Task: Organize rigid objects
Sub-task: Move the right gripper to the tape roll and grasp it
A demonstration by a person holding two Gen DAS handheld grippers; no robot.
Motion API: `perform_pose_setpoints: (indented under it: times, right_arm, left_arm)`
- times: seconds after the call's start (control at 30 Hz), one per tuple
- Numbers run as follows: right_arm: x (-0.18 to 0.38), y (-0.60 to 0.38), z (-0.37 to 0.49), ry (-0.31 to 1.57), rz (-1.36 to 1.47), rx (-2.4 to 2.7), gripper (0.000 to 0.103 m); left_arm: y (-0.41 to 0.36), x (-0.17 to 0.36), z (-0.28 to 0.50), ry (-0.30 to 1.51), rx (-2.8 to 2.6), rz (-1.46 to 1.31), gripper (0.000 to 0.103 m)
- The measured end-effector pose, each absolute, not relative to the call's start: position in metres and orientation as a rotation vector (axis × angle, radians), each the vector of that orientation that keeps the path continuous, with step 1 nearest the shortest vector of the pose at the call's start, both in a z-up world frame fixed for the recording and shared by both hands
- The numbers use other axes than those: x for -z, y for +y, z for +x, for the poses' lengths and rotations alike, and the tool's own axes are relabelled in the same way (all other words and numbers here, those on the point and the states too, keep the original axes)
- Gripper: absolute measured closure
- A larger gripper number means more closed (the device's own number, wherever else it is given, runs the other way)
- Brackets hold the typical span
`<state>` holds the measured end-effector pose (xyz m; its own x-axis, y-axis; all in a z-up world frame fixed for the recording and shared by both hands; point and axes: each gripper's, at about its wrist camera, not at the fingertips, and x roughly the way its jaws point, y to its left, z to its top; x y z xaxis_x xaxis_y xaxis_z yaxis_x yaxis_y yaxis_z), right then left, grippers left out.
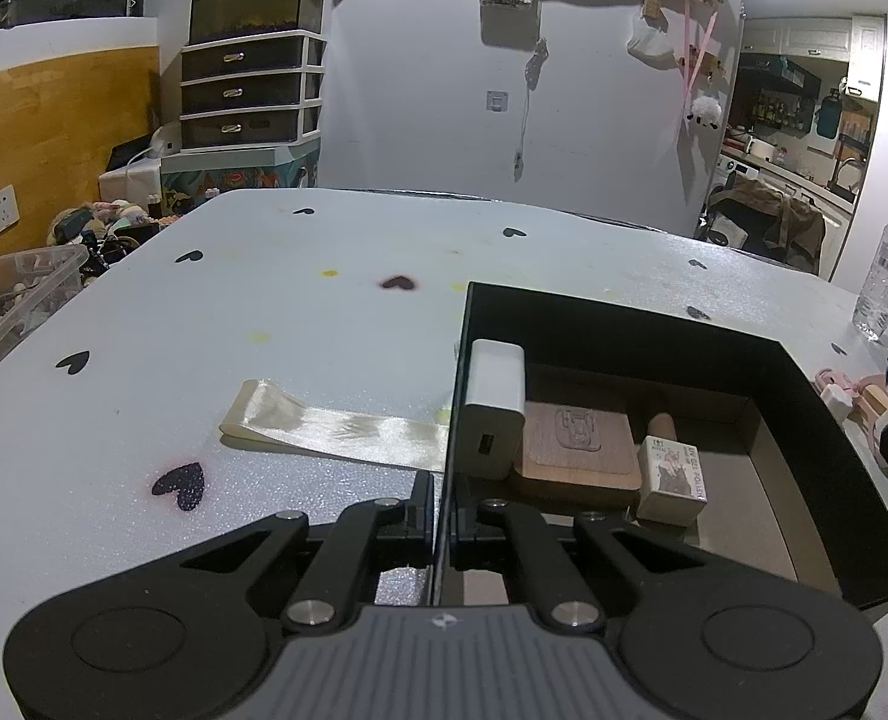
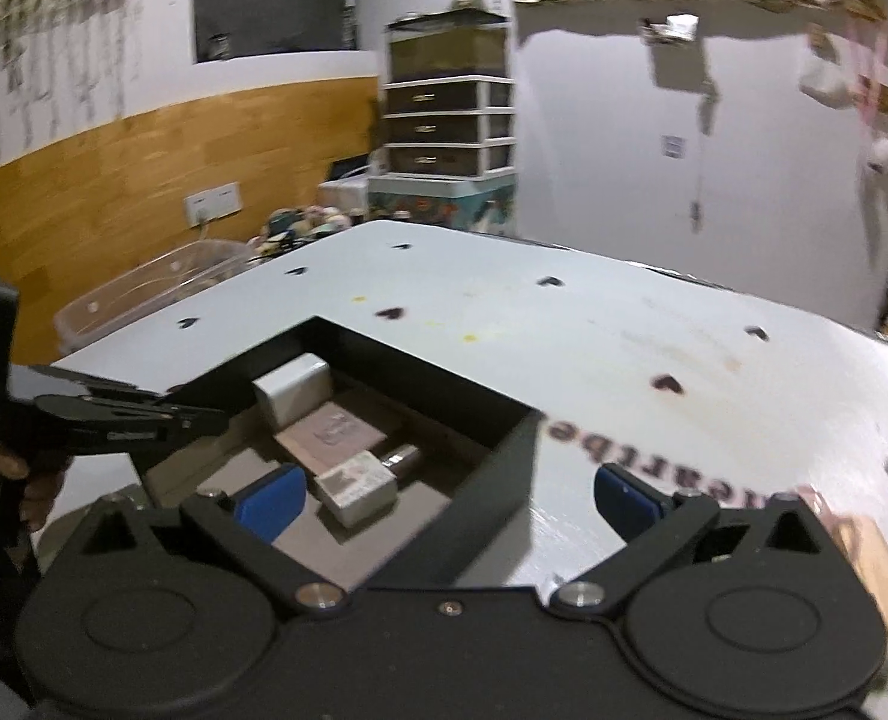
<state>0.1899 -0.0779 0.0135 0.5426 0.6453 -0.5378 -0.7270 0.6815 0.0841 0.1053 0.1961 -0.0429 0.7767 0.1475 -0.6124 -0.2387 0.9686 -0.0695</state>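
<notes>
Left tongs (image 1: 444, 516) pinch the black box (image 1: 804, 384) wall.

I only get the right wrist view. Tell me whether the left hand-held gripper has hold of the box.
Observer: Yes. The left hand-held gripper is shut on a side wall of the box, one finger inside, one outside.
Operator: Report anything lying outside that wall.
Observer: A cream ribbon lies flat on the table, reaching up to the wall.
Operator: Now check the table's right edge.
Observer: A clear bottle stands upright there.
</notes>
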Motion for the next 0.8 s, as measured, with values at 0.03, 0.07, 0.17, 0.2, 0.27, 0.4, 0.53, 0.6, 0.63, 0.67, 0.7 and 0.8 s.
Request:
perform_pose_setpoints:
  times: [0.03,0.07,0.17,0.2,0.27,0.4,0.53,0.6,0.63,0.67,0.7,0.8]
  right_arm:
    - [-0.011,-0.081,0.191,0.579,-0.144,-0.800,0.000]
    - [-0.008,-0.083,0.191,0.587,-0.135,-0.783,0.000]
    - [0.000,-0.093,0.193,0.604,-0.109,-0.727,0.000]
    - [0.003,-0.095,0.194,0.607,-0.104,-0.712,0.000]
    - [0.007,-0.101,0.195,0.615,-0.093,-0.688,0.000]
    - [0.018,-0.110,0.197,0.639,-0.066,-0.643,0.000]
    - [0.030,-0.116,0.201,0.686,-0.032,-0.628,0.000]
    - [0.034,-0.120,0.203,0.695,-0.009,-0.613,0.001]
    - [0.035,-0.121,0.204,0.703,-0.005,-0.600,0.001]
    - [0.036,-0.121,0.206,0.709,-0.012,-0.590,0.009]
    - [0.037,-0.120,0.207,0.714,-0.026,-0.577,0.017]
    - [0.040,-0.112,0.210,0.729,-0.094,-0.570,0.029]
  left_arm:
    - [0.196,0.043,0.105,0.649,-0.210,-0.146,0.099]
    - [0.196,0.043,0.105,0.649,-0.210,-0.146,0.099]
    - [0.196,0.042,0.105,0.650,-0.211,-0.145,0.099]
    - [0.196,0.042,0.105,0.650,-0.211,-0.145,0.099]
    - [0.196,0.042,0.105,0.650,-0.211,-0.145,0.099]
    - [0.196,0.042,0.105,0.650,-0.210,-0.145,0.099]
    - [0.196,0.042,0.105,0.650,-0.210,-0.146,0.099]
    - [0.196,0.042,0.105,0.650,-0.210,-0.144,0.099]
    - [0.196,0.042,0.105,0.650,-0.210,-0.144,0.099]
    - [0.196,0.042,0.105,0.650,-0.211,-0.144,0.099]
    - [0.196,0.042,0.105,0.649,-0.211,-0.144,0.099]
    - [0.196,0.042,0.105,0.649,-0.211,-0.145,0.099]
